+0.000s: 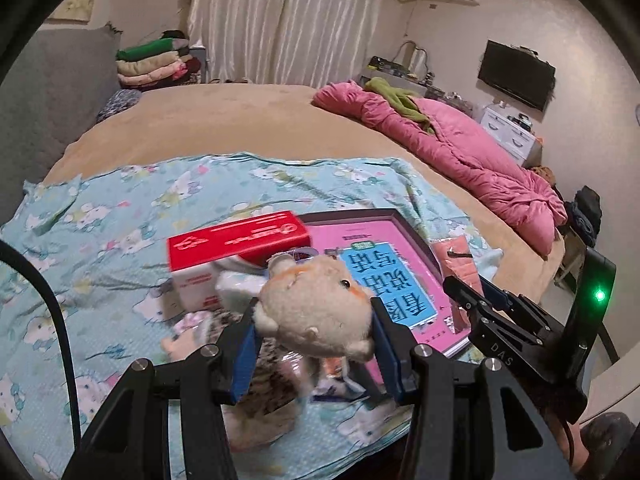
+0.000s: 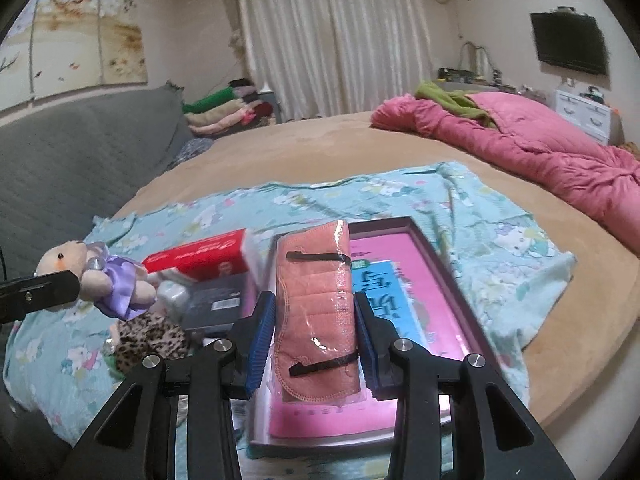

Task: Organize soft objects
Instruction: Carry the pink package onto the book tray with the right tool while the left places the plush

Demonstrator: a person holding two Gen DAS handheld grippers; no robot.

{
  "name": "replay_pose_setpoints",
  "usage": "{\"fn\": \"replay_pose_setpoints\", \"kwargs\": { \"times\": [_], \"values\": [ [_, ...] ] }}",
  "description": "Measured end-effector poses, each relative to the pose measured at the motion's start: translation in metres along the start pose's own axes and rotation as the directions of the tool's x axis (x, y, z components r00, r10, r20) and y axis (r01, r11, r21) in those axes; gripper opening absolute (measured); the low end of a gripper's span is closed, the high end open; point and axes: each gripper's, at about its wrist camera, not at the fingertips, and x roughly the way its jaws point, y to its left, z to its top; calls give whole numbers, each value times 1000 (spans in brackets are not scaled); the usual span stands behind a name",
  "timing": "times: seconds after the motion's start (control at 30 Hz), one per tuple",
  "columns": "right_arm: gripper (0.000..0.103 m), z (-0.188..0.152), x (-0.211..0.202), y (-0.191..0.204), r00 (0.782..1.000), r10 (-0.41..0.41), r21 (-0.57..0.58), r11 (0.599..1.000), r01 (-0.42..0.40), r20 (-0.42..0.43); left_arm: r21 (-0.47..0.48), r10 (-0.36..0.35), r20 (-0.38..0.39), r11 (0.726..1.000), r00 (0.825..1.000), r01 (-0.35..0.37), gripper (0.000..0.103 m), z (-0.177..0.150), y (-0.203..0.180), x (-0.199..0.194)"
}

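Left gripper [image 1: 316, 344]: clamped on small beige plush bear [image 1: 316, 312].
Right gripper [image 2: 316, 340]: clamped on plastic-wrapped salmon-pink face mask [image 2: 316, 312], above pink book [image 2: 400, 280].

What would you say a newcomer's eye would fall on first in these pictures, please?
First, the small plush bear squeezed between the blue pads of the left tool, held above the cartoon-print blue sheet. Next, the right tool clamps a wrapped salmon-pink face mask over the pink book in its dark tray. Behind, a crumpled pink quilt lies along the right side of the bed.
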Motion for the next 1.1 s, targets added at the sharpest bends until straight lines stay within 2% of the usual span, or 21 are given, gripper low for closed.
{"fn": "replay_pose_setpoints", "kwargs": {
  "times": [0.27, 0.6, 1.1],
  "values": [
    [40, 2, -1, -35, 999, -43, 81, 996, 42, 6, 36, -12, -40, 999, 999, 13, 51, 6, -34, 32],
    [40, -4, 8, -65, 996, -81, 140, 987, 84, -26, 79, -39, -118, 996, 992, 48, 51, -3, -69, 83],
    [40, -16, 33, -89, 989, -99, 178, 977, 118, -113, 136, 2, -199, 990, 980, 25, 51, -22, -93, 136]
  ]
}}
